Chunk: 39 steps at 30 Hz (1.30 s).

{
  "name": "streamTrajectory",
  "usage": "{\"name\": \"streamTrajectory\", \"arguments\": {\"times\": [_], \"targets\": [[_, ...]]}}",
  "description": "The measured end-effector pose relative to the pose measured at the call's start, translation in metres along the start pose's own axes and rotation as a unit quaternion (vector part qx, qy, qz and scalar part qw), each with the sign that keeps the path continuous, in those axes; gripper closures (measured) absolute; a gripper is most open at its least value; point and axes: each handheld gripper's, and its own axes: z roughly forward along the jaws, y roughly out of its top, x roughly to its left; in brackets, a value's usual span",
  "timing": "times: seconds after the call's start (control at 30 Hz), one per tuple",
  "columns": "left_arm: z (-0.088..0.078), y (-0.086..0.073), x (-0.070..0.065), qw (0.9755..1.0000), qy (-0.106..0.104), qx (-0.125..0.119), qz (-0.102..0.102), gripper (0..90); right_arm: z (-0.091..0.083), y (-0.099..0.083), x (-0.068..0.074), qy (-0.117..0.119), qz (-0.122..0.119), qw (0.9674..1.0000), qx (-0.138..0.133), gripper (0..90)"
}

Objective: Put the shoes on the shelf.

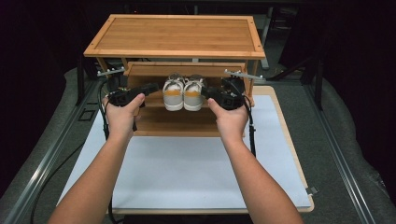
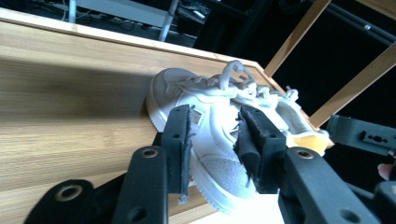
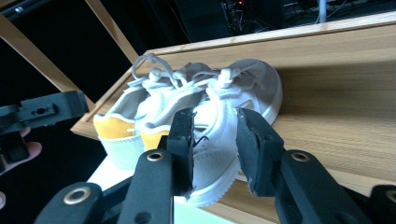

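A pair of white sneakers with yellow heel tabs stands side by side on the middle shelf (image 1: pixel 140 74) of a wooden shoe rack, heels toward me: the left shoe (image 1: pixel 173 95) and the right shoe (image 1: pixel 193 94). My left gripper (image 1: pixel 152 87) is just left of the pair and points at the left shoe (image 2: pixel 177 88). It is open (image 2: pixel 212 135), with the shoe's side showing in the gap. My right gripper (image 1: pixel 208 92) is at the right shoe's (image 3: pixel 252 84) outer side. It is also open (image 3: pixel 212 135), with nothing held.
The rack's top shelf (image 1: pixel 177 35) overhangs the shoes, and a lower shelf (image 1: pixel 173 123) juts out in front. Slanted side struts (image 3: pixel 32 51) frame the rack ends. The rack stands on a white mat (image 1: pixel 187 168) over a wooden board. Dark floor and metal rails lie on both sides.
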Motion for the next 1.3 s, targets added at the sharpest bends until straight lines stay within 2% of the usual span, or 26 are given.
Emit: {"name": "streamTrajectory", "arguments": {"times": [0.13, 0.33, 0.4, 0.53, 0.63, 0.73, 0.8, 0.9, 0.97, 1.07, 1.13, 1.3], "targets": [[0.000, -0.001, 0.002, 1.0000, 0.003, -0.002, 0.006, 63.4, 0.001, 0.000, -0.004, -0.006, -0.001, 1.0000, 0.001, 66.5], [0.001, -0.001, 0.005, 1.0000, 0.001, -0.001, 0.003, 65.8, 0.000, 0.000, -0.012, -0.018, -0.002, 0.9998, 0.001, 67.0], [0.002, -0.002, 0.007, 1.0000, -0.003, 0.004, 0.002, 66.3, 0.000, 0.000, -0.014, -0.016, 0.003, 0.9999, 0.002, 69.5], [0.006, -0.003, 0.010, 0.9999, 0.004, 0.013, 0.006, 66.4, 0.002, -0.003, -0.020, -0.007, 0.016, 0.9998, 0.000, 72.4], [0.008, -0.004, 0.012, 0.9998, 0.002, 0.012, 0.012, 72.8, 0.005, -0.006, -0.026, -0.003, 0.024, 0.9997, -0.001, 76.0], [0.013, -0.006, 0.016, 0.9997, -0.018, 0.016, -0.003, 79.3, 0.008, -0.008, -0.031, 0.001, 0.029, 0.9996, 0.000, 83.1], [0.017, -0.009, 0.017, 0.9997, -0.018, 0.018, -0.004, 82.4, 0.010, -0.009, -0.033, 0.001, 0.027, 0.9996, 0.003, 85.8], [0.022, -0.014, 0.020, 0.9996, -0.018, 0.018, -0.010, 86.6, 0.013, -0.010, -0.033, -0.003, 0.018, 0.9998, 0.009, 89.9], [0.025, -0.016, 0.021, 0.9995, -0.019, 0.020, -0.011, 89.2, 0.017, -0.011, -0.032, 0.005, 0.019, 0.9998, 0.007, 90.0], [0.029, -0.017, 0.021, 0.9994, -0.023, 0.024, -0.008, 89.6, 0.022, -0.012, -0.030, 0.010, 0.016, 0.9998, 0.011, 90.0], [0.032, -0.017, 0.020, 0.9993, -0.028, 0.022, -0.014, 89.8, 0.025, -0.013, -0.029, 0.008, 0.015, 0.9998, 0.013, 90.0], [0.037, -0.019, 0.018, 0.9993, -0.024, 0.028, -0.002, 90.0, 0.032, -0.015, -0.026, 0.009, 0.015, 0.9997, 0.018, 90.0]]}}
